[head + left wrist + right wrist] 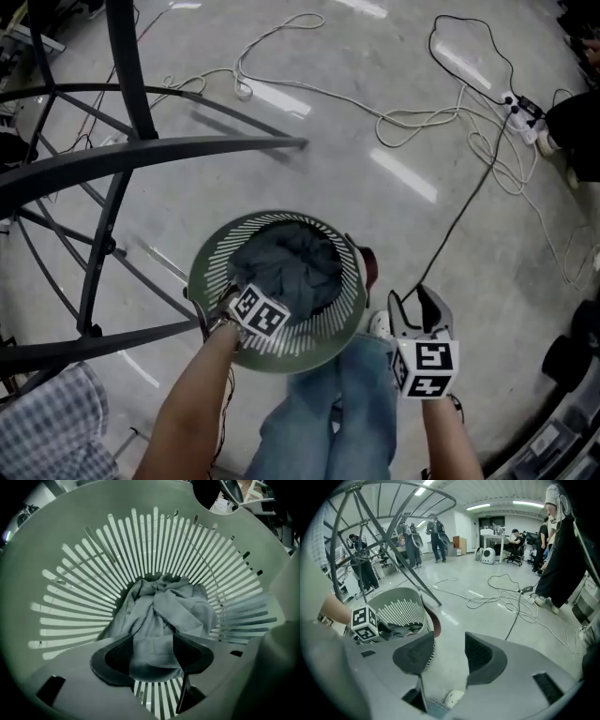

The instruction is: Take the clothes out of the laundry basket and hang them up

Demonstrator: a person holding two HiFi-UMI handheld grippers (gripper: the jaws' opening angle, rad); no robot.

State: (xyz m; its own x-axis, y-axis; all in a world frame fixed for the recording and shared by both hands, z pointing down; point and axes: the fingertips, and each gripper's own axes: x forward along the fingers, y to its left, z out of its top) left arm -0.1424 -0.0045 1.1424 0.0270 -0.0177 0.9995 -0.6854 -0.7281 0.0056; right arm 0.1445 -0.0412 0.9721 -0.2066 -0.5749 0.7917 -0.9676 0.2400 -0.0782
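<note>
A round grey-green slatted laundry basket (208, 272) stands on the floor, with a crumpled grey-blue garment (291, 262) at its bottom. My left gripper (261, 311) points straight down inside the basket at its near side. In the left gripper view its jaws (152, 644) stand apart, a fold of the garment (173, 606) lies between them, and the basket wall (93, 573) rises all round. My right gripper (419, 302) hangs over bare floor to the right of the basket. It (449, 641) is open with nothing between the pads, and the basket (401, 609) is at its left.
A black metal drying rack (141, 150) arches over the left half of the floor. White and black cables (422, 112) run to a power strip (525, 111) at the far right. A checked cloth (47, 422) lies lower left. A dark red thing (368, 267) touches the basket's right side. People stand far off (412, 541).
</note>
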